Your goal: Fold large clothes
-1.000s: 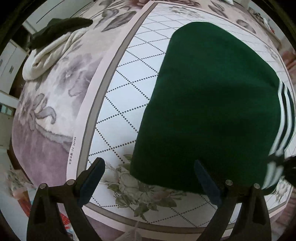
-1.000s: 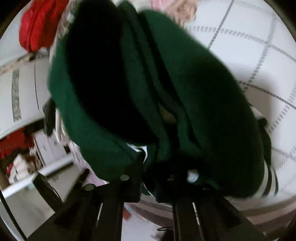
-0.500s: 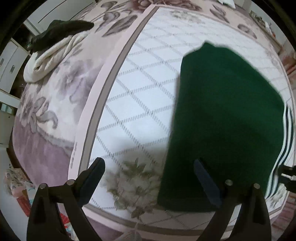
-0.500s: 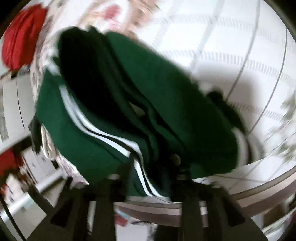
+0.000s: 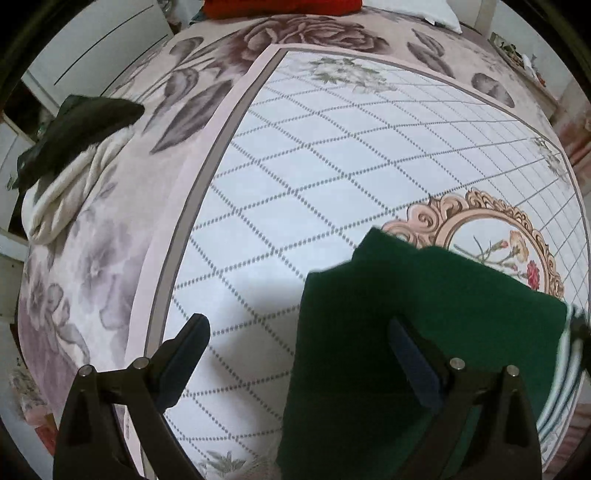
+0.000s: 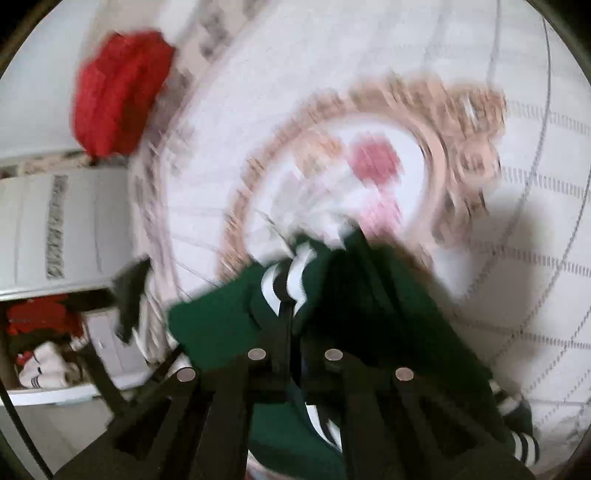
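Observation:
A folded dark green garment (image 5: 424,332) with white and black stripes lies at the near right of the patterned bed cover (image 5: 314,177). My left gripper (image 5: 299,343) is open and empty above its left edge, one finger over the cover and one over the fabric. In the blurred right wrist view my right gripper (image 6: 295,314) is shut on the striped edge of the green garment (image 6: 369,314) and holds it bunched above the cover's round medallion (image 6: 369,147).
A cream garment with a dark one on top (image 5: 74,155) lies at the bed's left edge. A red garment sits at the far end (image 5: 280,5) and shows in the right wrist view (image 6: 118,92). White furniture stands to the left.
The green garment has been drawn toward the near right, uncovering much of the cover and its medallion. My right gripper has swung with the striped edge. My left gripper stays open.

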Demonstrator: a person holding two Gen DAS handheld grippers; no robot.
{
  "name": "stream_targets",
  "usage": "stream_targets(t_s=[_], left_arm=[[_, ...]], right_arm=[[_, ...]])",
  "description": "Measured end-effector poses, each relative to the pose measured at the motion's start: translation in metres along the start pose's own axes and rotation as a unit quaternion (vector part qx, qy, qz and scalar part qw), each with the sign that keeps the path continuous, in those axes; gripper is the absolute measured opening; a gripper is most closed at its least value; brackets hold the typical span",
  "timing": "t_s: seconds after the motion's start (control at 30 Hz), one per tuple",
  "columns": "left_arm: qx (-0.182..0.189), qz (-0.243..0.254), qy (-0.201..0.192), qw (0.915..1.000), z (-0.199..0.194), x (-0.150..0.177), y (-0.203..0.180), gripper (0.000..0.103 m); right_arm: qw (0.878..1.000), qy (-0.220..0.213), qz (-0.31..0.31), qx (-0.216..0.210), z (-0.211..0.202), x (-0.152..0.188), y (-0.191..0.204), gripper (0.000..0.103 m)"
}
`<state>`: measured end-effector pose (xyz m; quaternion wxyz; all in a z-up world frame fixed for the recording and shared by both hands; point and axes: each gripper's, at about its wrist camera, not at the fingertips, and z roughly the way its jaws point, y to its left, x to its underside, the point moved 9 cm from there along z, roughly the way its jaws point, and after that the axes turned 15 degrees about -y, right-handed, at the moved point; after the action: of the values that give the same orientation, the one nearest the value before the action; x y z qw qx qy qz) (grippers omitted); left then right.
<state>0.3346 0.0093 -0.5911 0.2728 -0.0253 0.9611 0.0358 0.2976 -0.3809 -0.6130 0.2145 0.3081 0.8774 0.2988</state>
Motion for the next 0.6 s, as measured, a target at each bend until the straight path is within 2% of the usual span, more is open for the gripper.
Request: stream_targets(t_s=[0.07, 0.1, 0.2, 0.27, 0.33, 0.43, 0.47, 0.5, 0.6], left_arm=[[0.002, -0.003, 0.009, 1.0, 0.012, 0.0, -0.002, 0.101], [0.006, -0.006, 0.017, 0.9998, 0.019, 0.001, -0.004, 0.102], [0.014, -0.01, 0.036, 0.9992, 0.039, 0.006, -0.01, 0.103], [0.017, -0.015, 0.042, 0.9988, 0.041, 0.007, -0.01, 0.103], [0.019, -0.016, 0.038, 0.9989, 0.032, 0.006, -0.006, 0.103], [0.011, -0.017, 0.03, 0.9993, 0.007, 0.015, 0.006, 0.103], [0.006, -0.015, 0.027, 0.9995, -0.003, 0.022, 0.008, 0.103], [0.004, -0.013, 0.026, 0.9996, -0.012, 0.029, 0.01, 0.103], [-0.014, 0.01, 0.034, 0.9993, -0.036, 0.066, 0.01, 0.103]], right_arm=[[0.999, -0.037, -0.006, 0.01, -0.006, -0.014, 0.003, 0.003], [0.999, -0.035, -0.007, 0.026, 0.0, -0.016, -0.005, 0.003], [0.996, 0.01, -0.006, 0.093, 0.032, -0.009, -0.045, 0.003], [0.993, 0.044, -0.027, 0.111, 0.047, -0.004, -0.054, 0.003], [0.99, 0.061, -0.05, 0.113, 0.04, -0.008, -0.044, 0.004], [0.988, 0.079, -0.071, 0.107, 0.009, -0.011, -0.029, 0.029], [0.987, 0.075, -0.083, 0.111, -0.005, -0.01, -0.026, 0.05], [0.987, 0.065, -0.092, 0.114, -0.022, -0.006, -0.024, 0.067], [0.984, 0.073, -0.119, 0.114, -0.049, 0.025, -0.025, 0.069]])
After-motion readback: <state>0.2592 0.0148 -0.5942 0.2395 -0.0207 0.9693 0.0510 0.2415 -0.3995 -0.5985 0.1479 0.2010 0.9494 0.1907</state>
